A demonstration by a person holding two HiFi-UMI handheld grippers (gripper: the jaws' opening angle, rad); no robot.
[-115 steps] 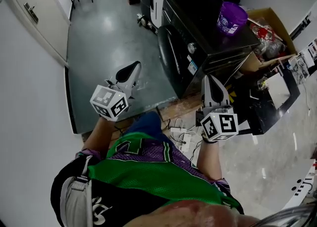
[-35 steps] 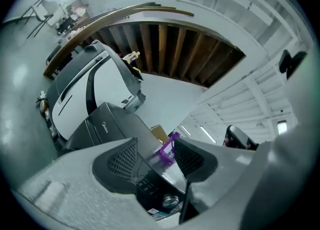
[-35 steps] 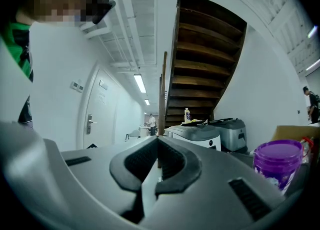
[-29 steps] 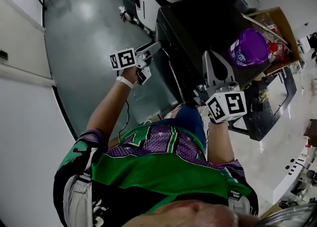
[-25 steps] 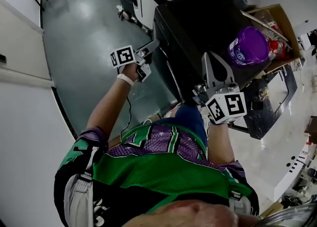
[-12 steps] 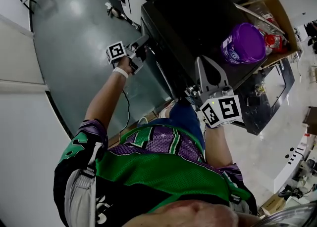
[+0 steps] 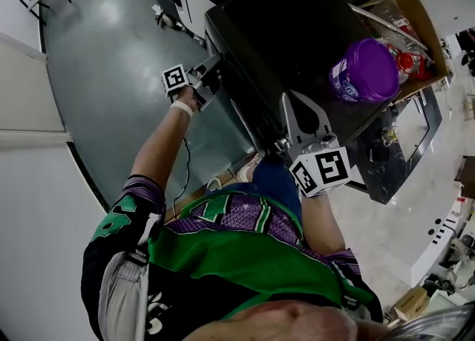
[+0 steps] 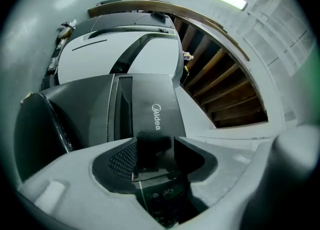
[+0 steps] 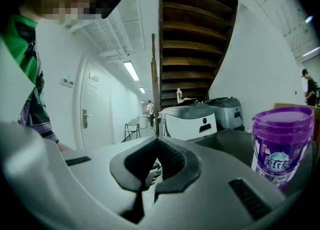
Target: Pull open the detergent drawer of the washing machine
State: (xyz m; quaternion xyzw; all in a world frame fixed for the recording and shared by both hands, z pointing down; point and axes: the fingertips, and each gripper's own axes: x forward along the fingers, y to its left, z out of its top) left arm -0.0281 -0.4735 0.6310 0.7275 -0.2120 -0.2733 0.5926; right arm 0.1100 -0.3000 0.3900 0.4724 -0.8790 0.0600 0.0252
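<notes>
— Where was the detergent drawer [image 8: 150,148] found?

— It was seen at the upper front of the washing machine [image 7: 297,35], on the panel printed "Midea", above the round door. Whether it stood out from the washing machine's front could not be told.

— How was the left claw [image 7: 211,72] set?

— It was held against that upper front corner of the washing machine. Its jaws were narrowed onto the drawer's dark front, by which the gap between the ribbed pads [image 8: 117,160] was filled.

— And the other one?

— The right claw [image 9: 157,143] was held over the front edge of the washing machine's top, well apart from the drawer. Its jaws were brought together at the tips, and nothing was gripped between them.

— What else was noted?

— A purple tub [image 7: 364,70], with its lid on, was seen standing on top of the washing machine, toward the end away from the drawer. An open cardboard box [image 7: 415,16] was seen just past the washing machine on that same side. A white machine [image 8: 125,53] was seen next to the washing machine on the drawer's side.
</notes>
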